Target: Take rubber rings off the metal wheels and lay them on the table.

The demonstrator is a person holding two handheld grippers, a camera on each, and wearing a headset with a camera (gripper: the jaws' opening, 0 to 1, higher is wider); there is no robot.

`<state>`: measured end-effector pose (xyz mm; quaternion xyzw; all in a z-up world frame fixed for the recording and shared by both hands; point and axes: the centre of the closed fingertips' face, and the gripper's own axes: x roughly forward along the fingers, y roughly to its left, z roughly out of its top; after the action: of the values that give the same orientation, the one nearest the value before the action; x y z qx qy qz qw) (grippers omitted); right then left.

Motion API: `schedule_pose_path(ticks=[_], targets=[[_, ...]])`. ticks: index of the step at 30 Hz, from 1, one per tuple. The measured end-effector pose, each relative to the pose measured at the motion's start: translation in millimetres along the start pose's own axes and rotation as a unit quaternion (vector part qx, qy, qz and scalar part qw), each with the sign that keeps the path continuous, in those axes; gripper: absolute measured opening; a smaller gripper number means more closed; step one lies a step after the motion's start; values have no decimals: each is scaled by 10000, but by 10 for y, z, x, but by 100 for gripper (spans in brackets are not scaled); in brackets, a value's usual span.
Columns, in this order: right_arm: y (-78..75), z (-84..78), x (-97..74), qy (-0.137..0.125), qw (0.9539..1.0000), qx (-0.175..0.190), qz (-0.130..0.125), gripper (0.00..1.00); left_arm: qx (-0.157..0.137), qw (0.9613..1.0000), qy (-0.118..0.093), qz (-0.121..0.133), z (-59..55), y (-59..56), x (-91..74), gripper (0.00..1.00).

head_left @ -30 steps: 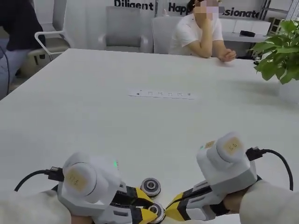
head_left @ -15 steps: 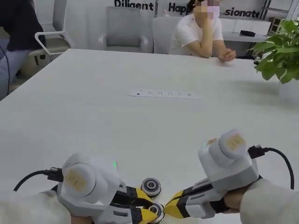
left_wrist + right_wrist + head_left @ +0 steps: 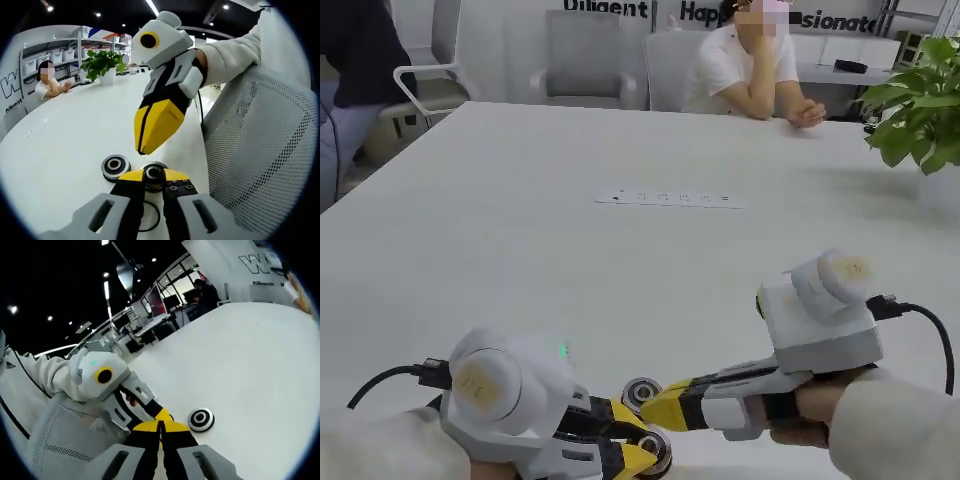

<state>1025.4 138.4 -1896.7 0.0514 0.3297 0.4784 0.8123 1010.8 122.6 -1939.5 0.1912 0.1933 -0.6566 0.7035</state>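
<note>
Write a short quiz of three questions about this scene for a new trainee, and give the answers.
1. True or false: the left gripper is shut on a wheel.
2. Where does the loose ring lie? A) on the table, under the left gripper; B) around the held wheel; C) between the left gripper's jaws.
3. Fill in: the jaws of the right gripper are ____.

Key: 1 true; 2 A; 3 shut.
</note>
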Motion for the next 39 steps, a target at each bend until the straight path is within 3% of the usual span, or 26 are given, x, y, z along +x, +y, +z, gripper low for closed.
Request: schedule_pose_path(ticks=[3,5,6,14,17,24,29,39], targets=[[-155,-211,-13,409,9986,-97,-323,0,-3,10000,-8,1,3,0,0,8],[-218,-309,-21,621,9967,-297,-434,0,-1,10000,-6,3,3,0,1,8],[-265,-406,-22,861,9935,-535,-526,0,0,10000,-4,4,2,0,2,8],[-199,-565,5,1307,9860,-962,-393,1,6,10000,-9,0,1,0,4,8],[-217,-544,-14,1229,9872,-935,-385,3,4,10000,-13,-2,1,-2,5,8],[-202,-659,18,1486,9806,-1233,-338,15,-1,10000,-19,-3,0,-2,8,8],[-214,-670,74,1487,9779,-1424,-371,23,1,10000,-20,-5,-2,-2,8,8],[-166,-656,116,1421,9744,-1732,-212,20,-11,10000,-46,-7,-3,5,11,8]])
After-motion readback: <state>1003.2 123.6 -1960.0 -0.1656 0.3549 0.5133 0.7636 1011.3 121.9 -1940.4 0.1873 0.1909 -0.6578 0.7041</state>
